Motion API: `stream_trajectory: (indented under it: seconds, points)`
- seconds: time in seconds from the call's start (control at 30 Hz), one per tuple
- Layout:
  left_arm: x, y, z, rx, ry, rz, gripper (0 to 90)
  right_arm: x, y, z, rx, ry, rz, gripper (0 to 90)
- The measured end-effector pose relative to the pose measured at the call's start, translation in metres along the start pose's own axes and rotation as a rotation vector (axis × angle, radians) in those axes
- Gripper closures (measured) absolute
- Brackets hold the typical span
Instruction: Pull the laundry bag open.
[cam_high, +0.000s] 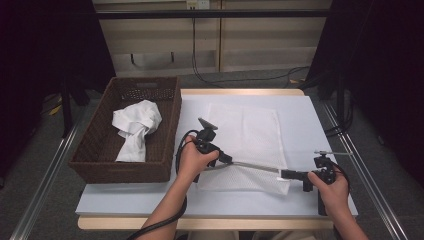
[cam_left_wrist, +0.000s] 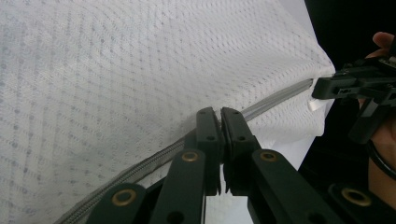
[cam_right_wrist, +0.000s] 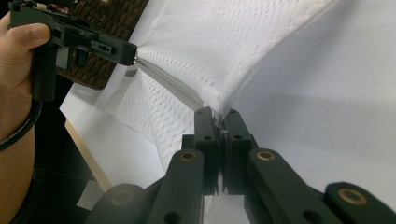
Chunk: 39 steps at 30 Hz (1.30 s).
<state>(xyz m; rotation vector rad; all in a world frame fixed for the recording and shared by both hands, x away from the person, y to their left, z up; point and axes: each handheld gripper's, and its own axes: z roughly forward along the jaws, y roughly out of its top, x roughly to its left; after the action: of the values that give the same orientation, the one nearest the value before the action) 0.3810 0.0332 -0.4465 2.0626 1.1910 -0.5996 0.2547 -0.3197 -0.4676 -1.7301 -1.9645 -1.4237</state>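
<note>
My left gripper (cam_high: 226, 159) clamps the zipper (cam_high: 255, 166); my right gripper (cam_high: 285, 174) pinches the mesh bag (cam_high: 250, 135) corner, lower centre of the frame, tensioning the seam so the slider can run; basket (cam_high: 167, 130) sits left.

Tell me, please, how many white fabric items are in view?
2: a mesh laundry bag lies on the table, its zipper edge held by both grippers; a crumpled white cloth sits in the wicker basket.

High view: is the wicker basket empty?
No, a crumpled white cloth lies inside the wicker basket.
</note>
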Motion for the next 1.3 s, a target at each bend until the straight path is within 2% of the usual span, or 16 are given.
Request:
stream_trajectory:
  seconds: [0.07, 0.17, 0.27, 0.37, 0.4, 0.43, 0.6, 0.63, 0.7, 0.8, 0.93, 1.07, 1.13, 1.2, 1.27, 1.3]
  points:
    - [-0.0006, -0.0003, 0.0002, 0.005, 0.009, -0.001, 87.1, -0.0004, -0.0002, 0.0003, 0.003, 0.003, 0.004, 87.7]
    - [0.0008, -0.0007, -0.0001, 0.01, -0.002, 0.0, 87.0, -0.0001, -0.0001, 0.0004, 0.004, 0.01, 0.006, 87.7]
    - [0.0014, -0.0012, -0.0017, 0.01, 0.037, -0.002, 87.1, 0.0001, 0.0002, 0.0, 0.006, 0.004, 0.005, 87.7]
    - [0.0042, -0.0012, -0.0036, 0.014, -0.003, -0.006, 87.1, -0.0023, -0.0001, -0.0016, 0.002, 0.006, 0.008, 87.7]
    - [0.0027, -0.0016, -0.0025, 0.003, 0.005, -0.015, 87.1, -0.0023, -0.0002, -0.0021, 0.003, 0.007, 0.009, 87.8]
    - [0.0026, -0.0015, -0.0026, 0.009, 0.019, -0.006, 87.1, -0.002, -0.0002, -0.0021, 0.004, 0.004, 0.006, 87.7]
    - [0.0026, -0.0019, -0.0026, 0.005, 0.008, -0.014, 87.1, -0.002, 0.0002, -0.002, 0.002, 0.006, 0.008, 87.7]
    - [0.0028, -0.0019, -0.0029, 0.005, 0.024, -0.005, 87.1, -0.0022, 0.0002, -0.0021, 0.004, 0.006, 0.01, 87.8]
    - [0.0032, -0.0022, -0.0046, 0.004, 0.024, -0.01, 87.1, -0.0032, 0.0001, -0.0024, 0.003, 0.0, 0.008, 87.7]
    - [0.0041, -0.0025, -0.0051, 0.018, 0.0, -0.013, 87.1, -0.0048, 0.0001, -0.0034, 0.003, 0.003, 0.013, 87.7]
    - [0.0043, -0.0026, -0.0049, 0.005, 0.015, -0.012, 87.1, -0.0034, 0.0002, -0.0029, 0.002, 0.001, 0.007, 87.7]
    - [0.0038, -0.0027, -0.0055, 0.002, 0.013, -0.018, 87.1, -0.0043, 0.0004, -0.0023, 0.006, 0.0, 0.012, 87.7]
    - [0.0034, -0.0028, -0.0057, 0.001, 0.033, -0.017, 87.1, -0.0048, 0.0001, -0.002, 0.008, -0.003, 0.011, 87.7]
    - [0.0056, -0.0028, -0.0065, 0.01, 0.017, -0.009, 87.1, -0.0052, 0.0001, -0.0019, 0.007, -0.003, 0.01, 87.7]
    - [0.0047, -0.0031, -0.0063, 0.008, 0.03, -0.007, 87.1, -0.0056, 0.0002, -0.0023, 0.004, 0.004, 0.011, 87.7]
    - [0.0052, -0.0029, -0.0068, 0.007, 0.004, -0.013, 87.1, -0.0058, 0.0002, -0.0025, 0.003, 0.002, 0.011, 87.7]
